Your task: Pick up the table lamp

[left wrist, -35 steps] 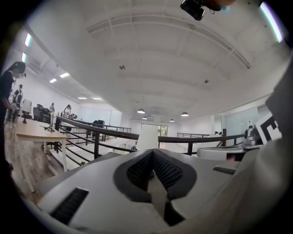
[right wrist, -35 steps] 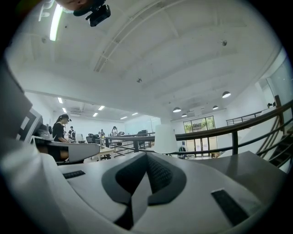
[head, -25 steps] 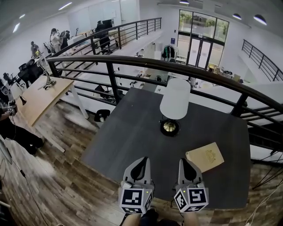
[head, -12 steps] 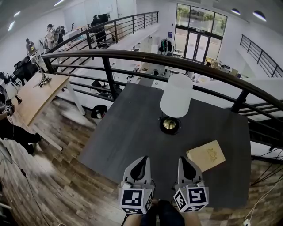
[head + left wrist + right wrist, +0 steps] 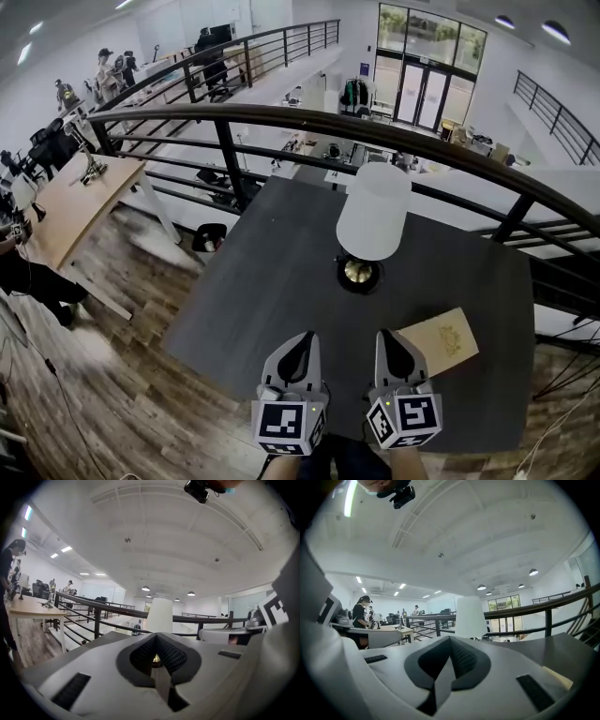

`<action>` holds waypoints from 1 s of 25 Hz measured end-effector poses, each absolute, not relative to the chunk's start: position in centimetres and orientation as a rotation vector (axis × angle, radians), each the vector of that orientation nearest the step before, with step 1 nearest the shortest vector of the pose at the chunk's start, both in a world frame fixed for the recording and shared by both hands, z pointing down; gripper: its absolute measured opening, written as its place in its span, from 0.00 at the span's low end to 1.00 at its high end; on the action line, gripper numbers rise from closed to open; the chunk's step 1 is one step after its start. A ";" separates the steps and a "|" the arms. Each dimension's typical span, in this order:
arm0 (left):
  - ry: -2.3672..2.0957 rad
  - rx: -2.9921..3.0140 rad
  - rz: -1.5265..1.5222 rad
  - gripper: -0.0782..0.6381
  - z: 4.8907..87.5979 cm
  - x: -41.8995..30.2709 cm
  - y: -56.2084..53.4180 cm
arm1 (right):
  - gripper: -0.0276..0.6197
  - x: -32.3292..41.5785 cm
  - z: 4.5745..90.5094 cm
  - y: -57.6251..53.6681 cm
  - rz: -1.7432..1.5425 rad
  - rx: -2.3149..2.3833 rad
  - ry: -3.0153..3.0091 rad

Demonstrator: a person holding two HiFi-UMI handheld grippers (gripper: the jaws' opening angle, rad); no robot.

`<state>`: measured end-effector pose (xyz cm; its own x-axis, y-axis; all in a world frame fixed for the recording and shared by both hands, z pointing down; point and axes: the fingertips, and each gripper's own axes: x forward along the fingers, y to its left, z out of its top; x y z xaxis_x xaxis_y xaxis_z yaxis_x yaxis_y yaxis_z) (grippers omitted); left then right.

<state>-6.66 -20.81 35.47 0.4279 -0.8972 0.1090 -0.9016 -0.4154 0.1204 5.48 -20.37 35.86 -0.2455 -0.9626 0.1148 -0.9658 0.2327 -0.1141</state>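
The table lamp (image 5: 372, 214) stands upright near the far middle of the dark table (image 5: 272, 281); it has a white shade and a round dark base with a brass centre (image 5: 359, 274). Its shade also shows ahead in the left gripper view (image 5: 160, 615) and the right gripper view (image 5: 470, 617). Both grippers hover side by side over the table's near edge, well short of the lamp. My left gripper (image 5: 299, 346) is shut with nothing in it. My right gripper (image 5: 391, 344) is shut and empty too.
A tan booklet (image 5: 437, 341) lies on the table just right of the right gripper. A black railing (image 5: 281, 117) runs behind the table over a lower floor. A wooden desk (image 5: 70, 206) and people stand at the far left.
Both grippers have advanced a little over the table toward the lamp. The lamp and booklet have not moved on the table.
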 end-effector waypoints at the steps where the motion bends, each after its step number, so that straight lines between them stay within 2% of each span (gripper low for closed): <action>1: -1.597 2.519 0.043 0.12 35.5 -6.4 -21.2 | 0.03 5.8 35.7 -20.8 0.248 1.918 -2.450; 25: -1.497 2.494 0.025 0.12 36.7 0.5 -31.1 | 0.03 13.6 35.9 -32.1 0.235 1.879 -2.466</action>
